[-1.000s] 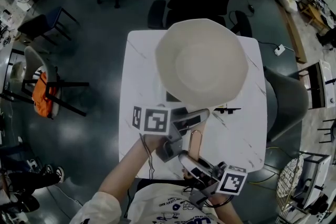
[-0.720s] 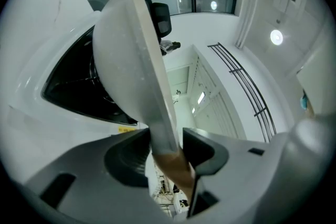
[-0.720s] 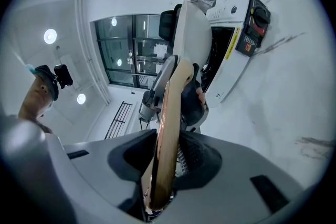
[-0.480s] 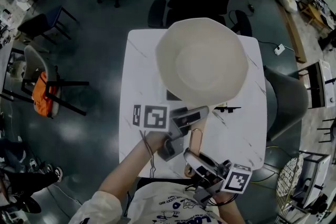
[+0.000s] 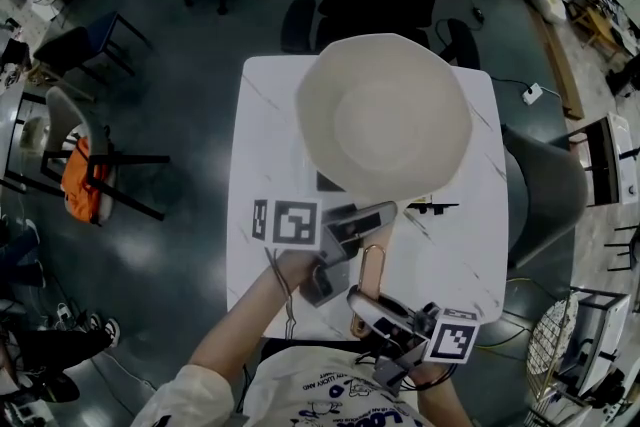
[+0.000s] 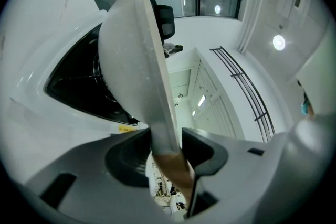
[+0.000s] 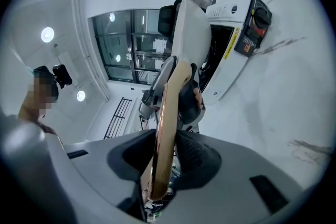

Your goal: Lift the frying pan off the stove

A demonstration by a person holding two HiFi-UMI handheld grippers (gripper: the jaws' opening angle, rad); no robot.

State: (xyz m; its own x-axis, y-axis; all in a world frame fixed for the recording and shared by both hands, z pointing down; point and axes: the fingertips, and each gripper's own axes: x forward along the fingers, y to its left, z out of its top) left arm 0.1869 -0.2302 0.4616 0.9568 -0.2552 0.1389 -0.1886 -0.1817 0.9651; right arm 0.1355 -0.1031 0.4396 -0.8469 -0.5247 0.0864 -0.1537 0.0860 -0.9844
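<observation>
Handle [image 5: 372, 267], laid 12 to 6 o'clock from pan [image 5: 385, 115], is pinched by left tool [image 5: 376, 221], just narrowed, then right tool [image 5: 356, 301], just widened

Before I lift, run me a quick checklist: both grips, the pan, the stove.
1. Left gripper on handle: ok. Jaws have just been closing and the pads press the handle close to the pan.
2. Right gripper on the handle's wooden end: ok. Jaws have just been opening a little, but both pads touch it.
3. Pan empty: ok.
4. Pan off the stove: cannot tell.
5. Knob turned off: cannot tell.
</observation>
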